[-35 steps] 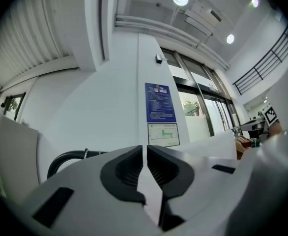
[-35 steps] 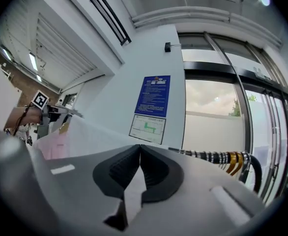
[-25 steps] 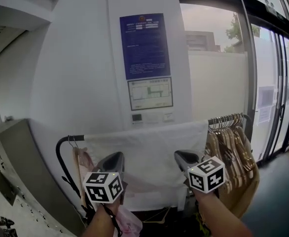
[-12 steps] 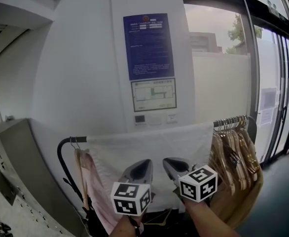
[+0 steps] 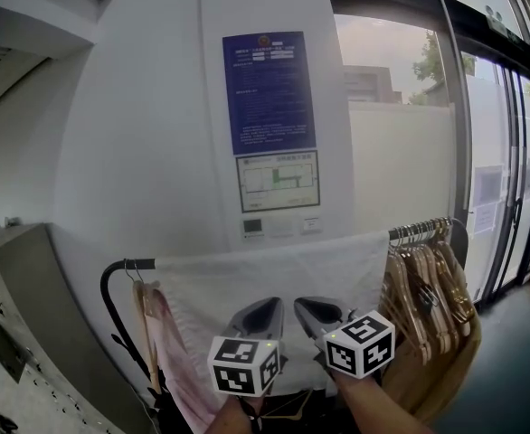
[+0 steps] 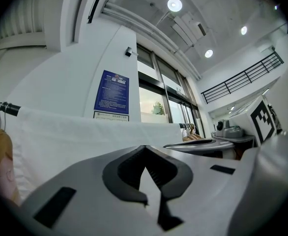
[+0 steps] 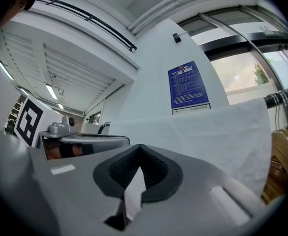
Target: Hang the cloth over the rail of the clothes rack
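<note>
A white cloth (image 5: 274, 274) hangs spread over the black rail (image 5: 125, 264) of the clothes rack, draped between the rail's left bend and the hangers. Both grippers sit side by side in front of the cloth's lower middle, apart from it. My left gripper (image 5: 270, 304) is shut with nothing in it. My right gripper (image 5: 305, 304) is shut and empty too. In the left gripper view the cloth (image 6: 75, 132) fills the space beyond the closed jaws (image 6: 144, 149). The right gripper view shows the cloth (image 7: 217, 127) behind its closed jaws (image 7: 140, 148).
Several wooden hangers (image 5: 428, 269) crowd the rail's right end. A pink garment (image 5: 170, 342) hangs on a hanger at the left end. A white wall with a blue notice (image 5: 269, 93) stands behind the rack. Glass doors (image 5: 505, 179) are at the right, grey lockers (image 5: 30, 315) at the left.
My left gripper has swung right and now sits close beside the right gripper. The cloth stays draped on the rail.
</note>
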{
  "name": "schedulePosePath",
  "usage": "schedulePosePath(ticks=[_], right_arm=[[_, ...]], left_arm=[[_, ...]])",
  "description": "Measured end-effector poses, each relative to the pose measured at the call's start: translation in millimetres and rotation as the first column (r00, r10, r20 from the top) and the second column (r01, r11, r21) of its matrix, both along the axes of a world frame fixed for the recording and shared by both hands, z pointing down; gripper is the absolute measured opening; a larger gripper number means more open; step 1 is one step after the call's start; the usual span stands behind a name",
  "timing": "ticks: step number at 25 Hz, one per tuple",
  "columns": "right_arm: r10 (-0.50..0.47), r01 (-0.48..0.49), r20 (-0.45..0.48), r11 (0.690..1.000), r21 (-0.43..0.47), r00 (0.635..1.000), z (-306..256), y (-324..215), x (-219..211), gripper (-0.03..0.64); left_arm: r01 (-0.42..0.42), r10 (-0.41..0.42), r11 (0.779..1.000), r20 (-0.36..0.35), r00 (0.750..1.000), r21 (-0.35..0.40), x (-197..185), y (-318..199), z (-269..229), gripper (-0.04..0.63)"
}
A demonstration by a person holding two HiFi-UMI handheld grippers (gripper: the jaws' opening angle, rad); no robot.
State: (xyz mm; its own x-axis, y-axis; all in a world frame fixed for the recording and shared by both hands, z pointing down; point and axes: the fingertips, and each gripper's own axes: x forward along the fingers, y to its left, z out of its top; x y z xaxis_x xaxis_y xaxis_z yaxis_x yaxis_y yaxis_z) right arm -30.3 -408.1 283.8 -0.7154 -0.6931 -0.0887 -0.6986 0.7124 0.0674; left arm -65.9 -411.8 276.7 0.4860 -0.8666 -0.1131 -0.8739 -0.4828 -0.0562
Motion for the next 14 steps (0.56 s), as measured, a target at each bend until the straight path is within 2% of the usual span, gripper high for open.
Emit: schedulePosePath(ticks=[14], right_arm=[[0.010, -0.010, 0.026, 1.000, 0.001, 1.000, 0.4, -8.7, -3.3, 0.001]], left_arm=[[-0.026, 0.026, 1.000, 0.005, 1.000, 0.005, -2.5, -9.6, 0.4, 0.005]])
